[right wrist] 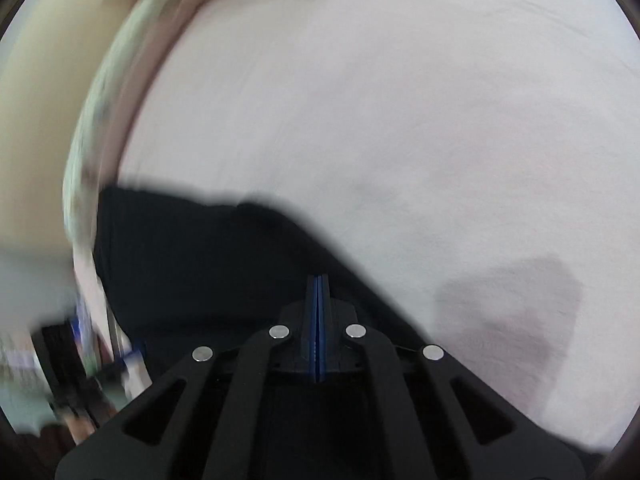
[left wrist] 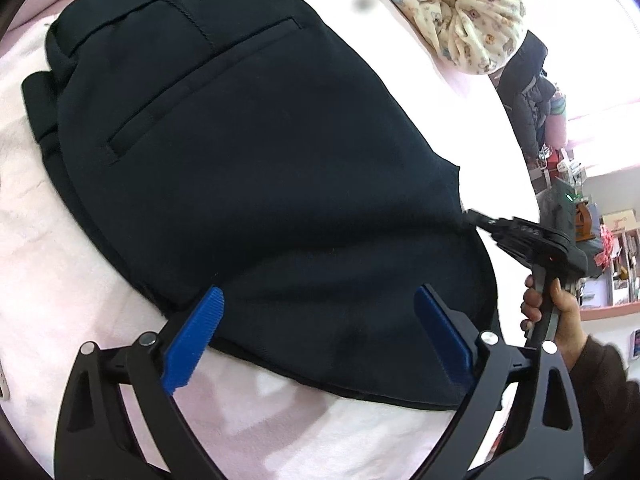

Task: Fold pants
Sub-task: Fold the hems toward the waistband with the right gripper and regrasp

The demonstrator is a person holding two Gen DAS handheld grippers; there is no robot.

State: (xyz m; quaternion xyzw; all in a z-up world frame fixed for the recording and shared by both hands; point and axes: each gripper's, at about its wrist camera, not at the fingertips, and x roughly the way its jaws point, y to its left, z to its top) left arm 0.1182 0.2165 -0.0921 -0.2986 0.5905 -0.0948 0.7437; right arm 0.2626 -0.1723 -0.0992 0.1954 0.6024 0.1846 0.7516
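Observation:
Dark navy pants (left wrist: 260, 168) lie folded on a pale pink bed cover (left wrist: 60, 260), back welt pocket up, waistband at the upper left. My left gripper (left wrist: 316, 320) is open, its blue pads (left wrist: 192, 340) spread just above the near edge of the pants, holding nothing. My right gripper (left wrist: 476, 216) reaches the right edge of the pants in the left wrist view. In the blurred right wrist view its blue pads (right wrist: 318, 320) are pressed together with dark pants fabric (right wrist: 200, 260) around them; I cannot make out cloth between the pads.
A cream blanket with a teddy print (left wrist: 460, 4) is bunched at the far side of the bed. Shelves and room clutter (left wrist: 616, 248) stand past the bed's right edge. Pink cover (right wrist: 400, 120) spreads ahead of the right gripper.

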